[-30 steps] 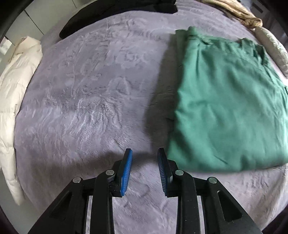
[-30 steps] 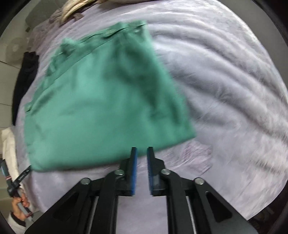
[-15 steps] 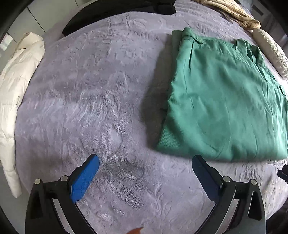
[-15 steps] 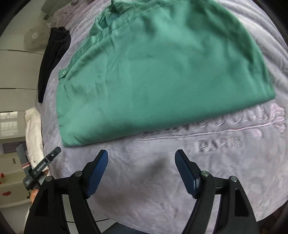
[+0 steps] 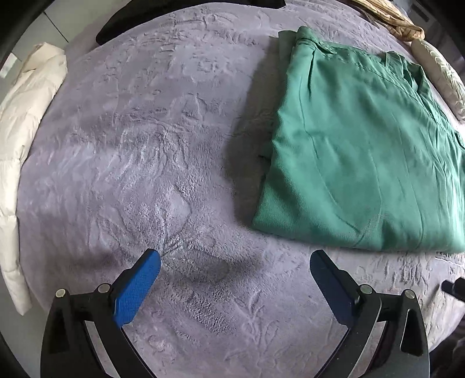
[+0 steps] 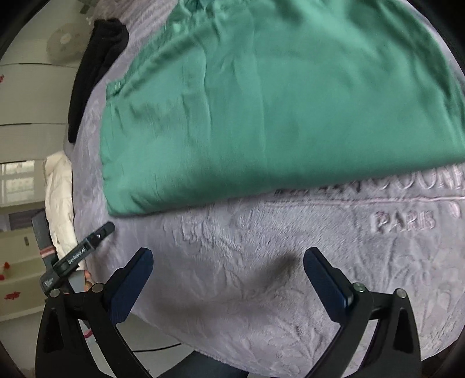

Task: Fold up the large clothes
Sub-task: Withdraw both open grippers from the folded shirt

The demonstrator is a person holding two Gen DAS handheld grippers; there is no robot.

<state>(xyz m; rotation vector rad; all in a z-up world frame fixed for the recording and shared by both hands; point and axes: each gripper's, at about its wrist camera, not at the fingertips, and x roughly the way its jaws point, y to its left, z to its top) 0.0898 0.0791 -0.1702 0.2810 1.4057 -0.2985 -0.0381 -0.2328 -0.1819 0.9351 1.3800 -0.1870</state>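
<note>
Shirt: our green shirt [image 5: 363, 145] lies ahead of both tongs on the bed [image 5: 174, 145], folded into a flat rectangle.
Progress: we judge this fold done; other clothes may remain.
Look: smooth, edges squared, few creases.
Left tongs [image 5: 234, 269]: spread wide, empty.
Right tongs [image 6: 228, 266]: opening, nothing between.
Around: white jacket [image 5: 20, 139], black garment [image 6: 96, 67].

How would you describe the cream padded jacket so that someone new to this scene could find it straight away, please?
Start from the grey embossed plush blanket covering the bed. Follow it to the side away from the folded green shirt; the cream quilted puffer jacket lies along that edge. It is the only pale, puffy garment there, unlike the black garment lying flat at the far edge.
</note>
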